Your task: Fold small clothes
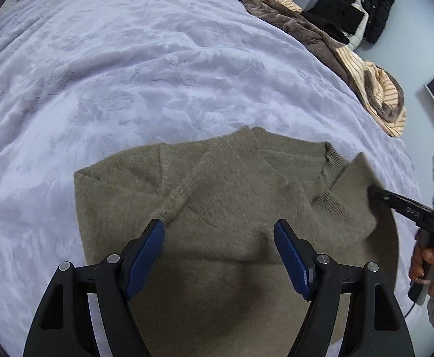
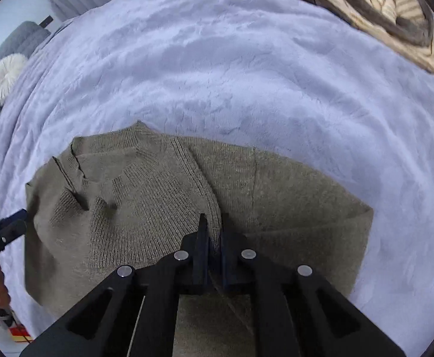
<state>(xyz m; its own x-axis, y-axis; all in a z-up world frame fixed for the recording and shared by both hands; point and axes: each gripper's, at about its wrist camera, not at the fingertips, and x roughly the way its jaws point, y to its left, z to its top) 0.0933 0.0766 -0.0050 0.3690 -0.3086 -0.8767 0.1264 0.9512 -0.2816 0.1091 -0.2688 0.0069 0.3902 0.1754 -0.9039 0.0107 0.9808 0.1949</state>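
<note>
Sweater, olive-brown knit, lies partly folded on the pale lavender plush blanket covering the bed, sleeves crossed over the body and ribbed collar toward the far side. Left gripper hangs above the near part of it with blue pads spread wide and nothing between them; right gripper has its jaws pressed together, pinching a ribbed fold of the sweater. Brown-and-striped clothes pile sits well apart at the blanket's far edge.

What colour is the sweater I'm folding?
The sweater is olive-brown knit; the left wrist view shows it best.
</note>
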